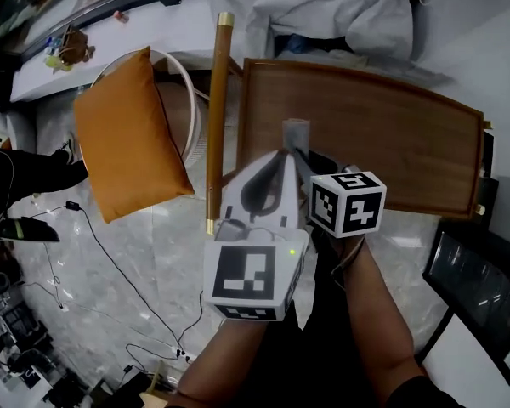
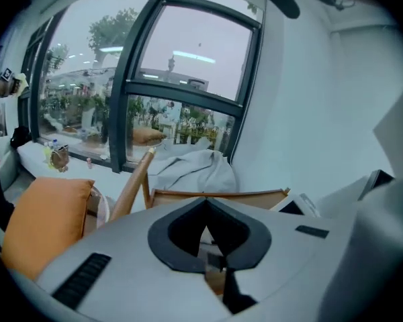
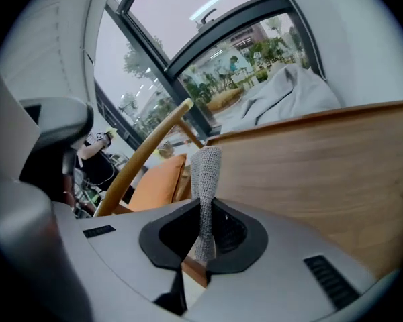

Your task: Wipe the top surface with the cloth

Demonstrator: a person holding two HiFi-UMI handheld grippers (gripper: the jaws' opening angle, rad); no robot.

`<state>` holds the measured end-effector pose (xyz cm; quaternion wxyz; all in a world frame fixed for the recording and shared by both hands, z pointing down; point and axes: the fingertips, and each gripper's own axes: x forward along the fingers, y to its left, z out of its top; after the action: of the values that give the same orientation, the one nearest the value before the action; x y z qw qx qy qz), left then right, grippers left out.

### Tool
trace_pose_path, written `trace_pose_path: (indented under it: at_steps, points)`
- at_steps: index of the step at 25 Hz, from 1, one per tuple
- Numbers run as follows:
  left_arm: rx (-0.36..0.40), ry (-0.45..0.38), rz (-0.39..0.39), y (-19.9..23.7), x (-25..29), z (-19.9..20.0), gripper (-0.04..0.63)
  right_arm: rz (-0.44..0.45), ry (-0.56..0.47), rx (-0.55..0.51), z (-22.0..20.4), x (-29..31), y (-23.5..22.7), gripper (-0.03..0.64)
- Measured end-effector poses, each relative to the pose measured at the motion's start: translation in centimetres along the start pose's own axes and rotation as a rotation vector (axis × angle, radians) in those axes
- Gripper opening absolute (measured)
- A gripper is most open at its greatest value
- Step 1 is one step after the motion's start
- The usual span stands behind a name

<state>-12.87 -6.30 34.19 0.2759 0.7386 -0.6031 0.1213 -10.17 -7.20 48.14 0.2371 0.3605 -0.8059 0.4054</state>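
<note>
A grey knitted cloth (image 3: 205, 173) stands up from my right gripper (image 3: 203, 230), whose jaws are shut on its lower end. In the head view the cloth (image 1: 296, 133) hangs over the near left part of the brown wooden table top (image 1: 382, 134), just ahead of the right gripper (image 1: 304, 158). My left gripper (image 1: 279, 161) is close beside it on the left, jaws shut with nothing held. From the left gripper view (image 2: 205, 237) only the table's front edge (image 2: 218, 196) shows. The wooden top (image 3: 322, 173) fills the right gripper view's right side.
An orange cushion (image 1: 127, 134) lies on a round chair to the left. A long wooden pole (image 1: 217, 117) runs beside the table's left edge. White bedding (image 1: 323, 11) is piled behind the table. Cables (image 1: 110, 262) trail over the marble floor; a dark screen (image 1: 476, 287) stands at right.
</note>
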Motion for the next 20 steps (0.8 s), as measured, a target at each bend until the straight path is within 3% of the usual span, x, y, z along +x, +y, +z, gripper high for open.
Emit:
trace_pose_path:
  at_steps: [8, 15, 20]
  points:
    - [-0.029, -0.012, 0.006, 4.7, -3.2, -0.4, 0.011, 0.034, 0.096, -0.019, -2.3, 6.1, 6.0, 0.037]
    - [-0.058, -0.014, 0.05, 6.7, -3.5, -0.6, 0.011, -0.03, 0.199, -0.039, -4.4, 7.3, 5.2, 0.037]
    - [-0.054, -0.003, 0.035, 5.9, -3.0, -1.1, 0.011, -0.123, 0.243, -0.063, -5.1, 6.8, 3.4, 0.037]
